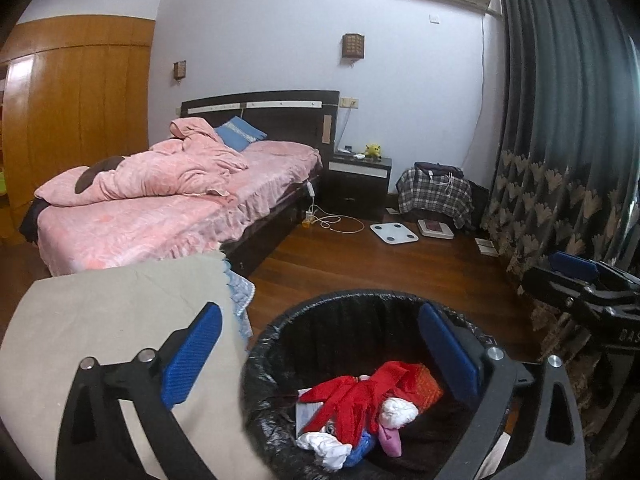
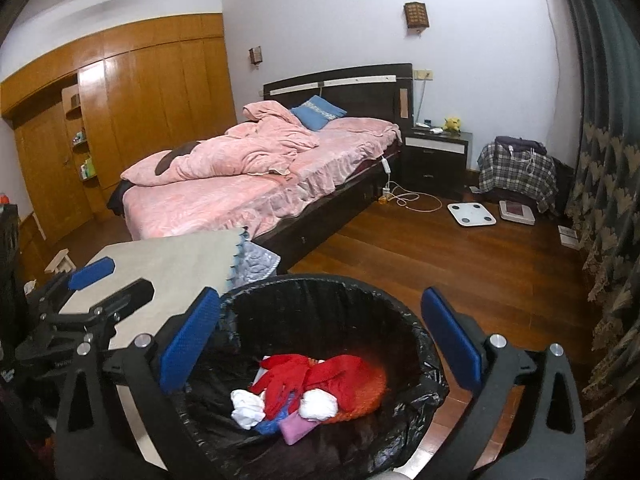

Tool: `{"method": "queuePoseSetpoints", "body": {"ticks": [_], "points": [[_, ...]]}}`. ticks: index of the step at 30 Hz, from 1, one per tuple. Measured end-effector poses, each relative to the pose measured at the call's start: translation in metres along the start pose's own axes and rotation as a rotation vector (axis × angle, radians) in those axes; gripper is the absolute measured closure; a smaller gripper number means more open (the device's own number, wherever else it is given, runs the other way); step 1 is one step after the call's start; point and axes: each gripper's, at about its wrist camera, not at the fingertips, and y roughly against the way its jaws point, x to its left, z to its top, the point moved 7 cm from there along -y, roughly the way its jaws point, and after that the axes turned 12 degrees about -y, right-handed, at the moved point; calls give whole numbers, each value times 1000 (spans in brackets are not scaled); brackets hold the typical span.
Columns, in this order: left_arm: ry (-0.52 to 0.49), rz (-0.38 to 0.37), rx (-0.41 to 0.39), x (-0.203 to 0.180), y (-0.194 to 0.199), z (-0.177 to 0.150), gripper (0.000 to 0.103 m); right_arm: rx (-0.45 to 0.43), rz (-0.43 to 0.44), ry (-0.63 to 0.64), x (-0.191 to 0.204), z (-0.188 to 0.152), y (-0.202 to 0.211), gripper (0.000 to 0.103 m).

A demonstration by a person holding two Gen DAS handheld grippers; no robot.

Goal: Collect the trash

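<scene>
While both handheld grippers hang over it with nothing in their grasp, a round bin lined with a crinkled black plastic bag (image 2: 320, 292) stands on the dark wooden floor (image 2: 460, 264) of a bedroom, at the near right corner of a beige-topped worktop (image 2: 168, 264). The left gripper (image 1: 320, 356) has its blue-padded jaws spread wide, one over the worktop and the other over the bin's right rim; the right gripper (image 2: 320, 344) is spread just as wide, straddling the bin's mouth. Neither holds anything.

The collected trash sits low inside the liner, directly below and between the right gripper's jaws: a crumpled red plastic wrapper (image 2: 312, 376) on top, with its long axis running left to right, white tissue wads (image 2: 318, 404), a pink scrap (image 2: 298, 430) and an orange mesh piece (image 2: 368, 396) packed around it. From the left wrist view the same heap lies toward the near right.

The right hand appears the nearer to the bin's centre; any further drop, or a gathering of the liner's rim, would likely fall to it. A pink-quilted bed (image 2: 248, 184) fills the far left, and a white bathroom scale (image 2: 471, 213) lies on the floor at far right.
</scene>
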Motion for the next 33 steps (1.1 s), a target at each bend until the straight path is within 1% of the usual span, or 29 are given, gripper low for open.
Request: {"method": "queuePoseSetpoints", "body": {"ticks": [5,13,19,33], "points": [[7,39,3,13,22,1,6,2,23,8,15,-1,16,5],[-3,112,0,22,57,1,6,3,54,28,40,-4,40,5],[-14,134,-1,22,77,-4,6,0,73,54,54,-7,50,5],[9,170,5,33,98,-19,6,20,93,80,72,-18,49,5]]}}
